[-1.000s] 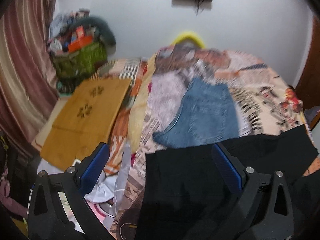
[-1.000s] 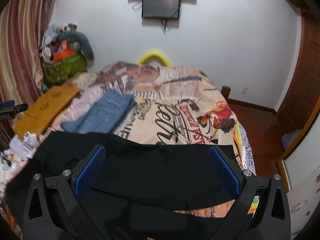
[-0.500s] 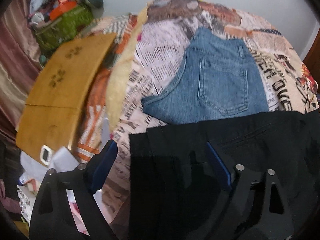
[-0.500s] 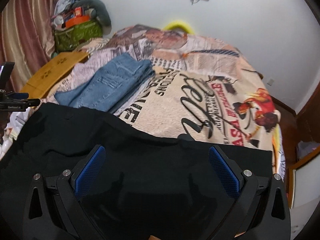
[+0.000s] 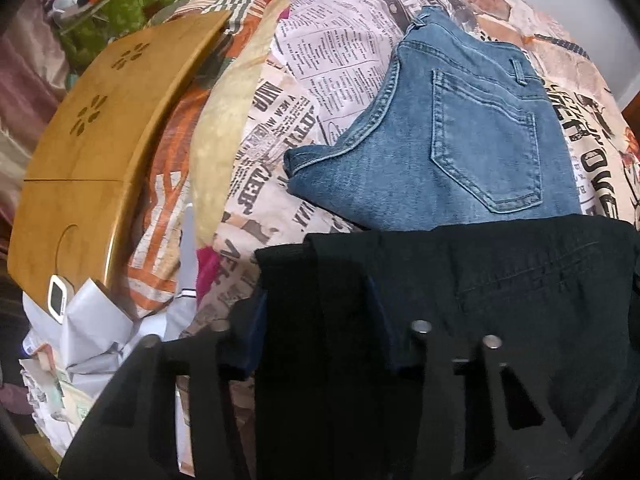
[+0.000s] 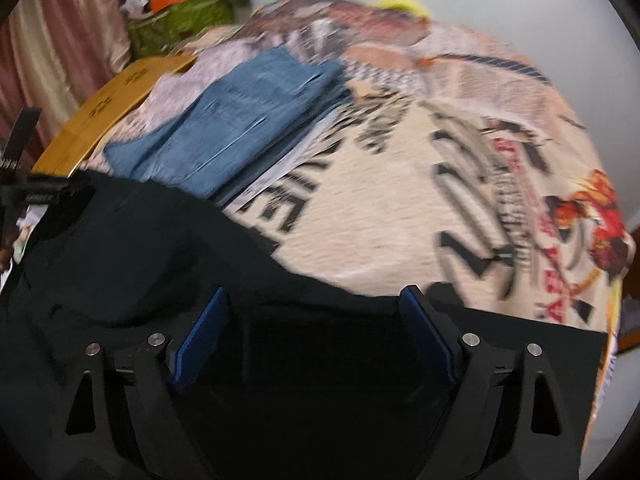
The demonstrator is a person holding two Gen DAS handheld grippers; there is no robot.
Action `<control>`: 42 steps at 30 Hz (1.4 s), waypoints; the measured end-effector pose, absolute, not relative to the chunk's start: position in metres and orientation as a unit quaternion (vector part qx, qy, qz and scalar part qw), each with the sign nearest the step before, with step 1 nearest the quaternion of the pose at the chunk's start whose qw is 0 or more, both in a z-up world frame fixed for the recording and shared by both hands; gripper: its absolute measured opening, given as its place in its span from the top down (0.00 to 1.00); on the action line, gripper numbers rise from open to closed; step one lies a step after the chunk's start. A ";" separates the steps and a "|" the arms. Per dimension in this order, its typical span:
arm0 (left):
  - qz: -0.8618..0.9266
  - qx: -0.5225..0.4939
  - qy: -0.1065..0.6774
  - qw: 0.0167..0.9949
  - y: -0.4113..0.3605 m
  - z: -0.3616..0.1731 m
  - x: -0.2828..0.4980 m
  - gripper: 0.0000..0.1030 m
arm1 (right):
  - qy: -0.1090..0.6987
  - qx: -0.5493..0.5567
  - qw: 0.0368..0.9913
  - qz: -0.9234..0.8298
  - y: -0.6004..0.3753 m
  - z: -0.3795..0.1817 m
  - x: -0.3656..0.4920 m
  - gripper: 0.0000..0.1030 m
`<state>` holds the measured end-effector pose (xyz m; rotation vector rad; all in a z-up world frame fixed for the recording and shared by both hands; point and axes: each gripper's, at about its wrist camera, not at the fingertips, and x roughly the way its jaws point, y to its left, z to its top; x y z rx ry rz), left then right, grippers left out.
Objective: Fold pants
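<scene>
Black pants [image 5: 500, 280] lie spread across the near part of the bed; they also show in the right wrist view [image 6: 140, 248]. My left gripper [image 5: 320, 328] is low over their left edge, its jaws partly closed around a band of black cloth. My right gripper [image 6: 316, 328] is open, its blue pads [image 6: 424, 332] straddling the pants' far edge. Folded blue jeans [image 5: 452, 140] lie just beyond the black pants, also in the right wrist view [image 6: 240, 120].
A newspaper-print bedspread [image 6: 400, 208] covers the bed. A wooden lap table [image 5: 92, 152] lies at the left, with white paper and clutter [image 5: 88, 340] below it. A green bag of items [image 5: 116, 4] sits at the far left corner.
Both grippers have dropped down and forward onto the black pants. The left jaws have narrowed around the pants' left edge. The right jaws have narrowed a little.
</scene>
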<state>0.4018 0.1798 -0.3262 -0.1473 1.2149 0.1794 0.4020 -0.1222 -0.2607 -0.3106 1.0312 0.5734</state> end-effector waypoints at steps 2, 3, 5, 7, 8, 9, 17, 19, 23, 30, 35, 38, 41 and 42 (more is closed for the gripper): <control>0.085 -0.069 0.568 0.816 0.181 -0.324 0.402 0.72 | 0.480 -0.168 0.823 0.252 -0.114 -0.269 0.401 0.26; 0.084 -0.070 0.566 0.817 0.182 -0.322 0.402 0.76 | 0.475 -0.174 0.826 0.249 -0.113 -0.270 0.399 0.27; 0.090 -0.055 0.561 0.821 0.175 -0.318 0.399 0.81 | 0.468 -0.174 0.831 0.245 -0.114 -0.269 0.398 0.35; 0.097 -0.027 0.555 0.825 0.164 -0.314 0.397 0.84 | 0.466 -0.161 0.836 0.239 -0.120 -0.265 0.399 0.51; 0.100 -0.013 0.552 0.827 0.158 -0.312 0.395 0.87 | 0.467 -0.153 0.838 0.237 -0.122 -0.263 0.400 0.54; 0.100 -0.006 0.548 0.830 0.154 -0.310 0.393 0.90 | 0.469 -0.149 0.839 0.234 -0.123 -0.262 0.400 0.60; 0.104 0.016 0.497 0.861 0.147 -0.264 0.373 0.91 | 0.453 -0.125 0.849 0.242 -0.123 -0.242 0.388 0.93; 0.106 0.015 0.485 0.868 0.149 -0.249 0.369 0.91 | 0.438 -0.119 0.857 0.243 -0.125 -0.232 0.385 0.93; 0.109 0.007 0.447 0.888 0.152 -0.211 0.365 0.91 | 0.404 -0.106 0.878 0.233 -0.130 -0.202 0.380 0.93; 0.097 -0.014 0.401 0.911 0.155 -0.166 0.349 0.91 | 0.347 -0.111 0.905 0.218 -0.135 -0.155 0.353 0.94; 0.084 -0.021 0.396 0.914 0.154 -0.162 0.320 0.91 | 0.350 -0.111 0.903 0.223 -0.141 -0.149 0.322 0.94; 0.080 -0.026 0.395 0.915 0.155 -0.162 0.300 0.91 | 0.355 -0.112 0.900 0.227 -0.145 -0.150 0.300 0.94; 0.075 -0.028 0.391 0.917 0.156 -0.162 0.277 0.91 | 0.356 -0.113 0.898 0.232 -0.150 -0.150 0.278 0.94; 0.074 -0.030 0.391 0.917 0.157 -0.162 0.270 0.91 | 0.358 -0.109 0.897 0.233 -0.151 -0.149 0.270 0.94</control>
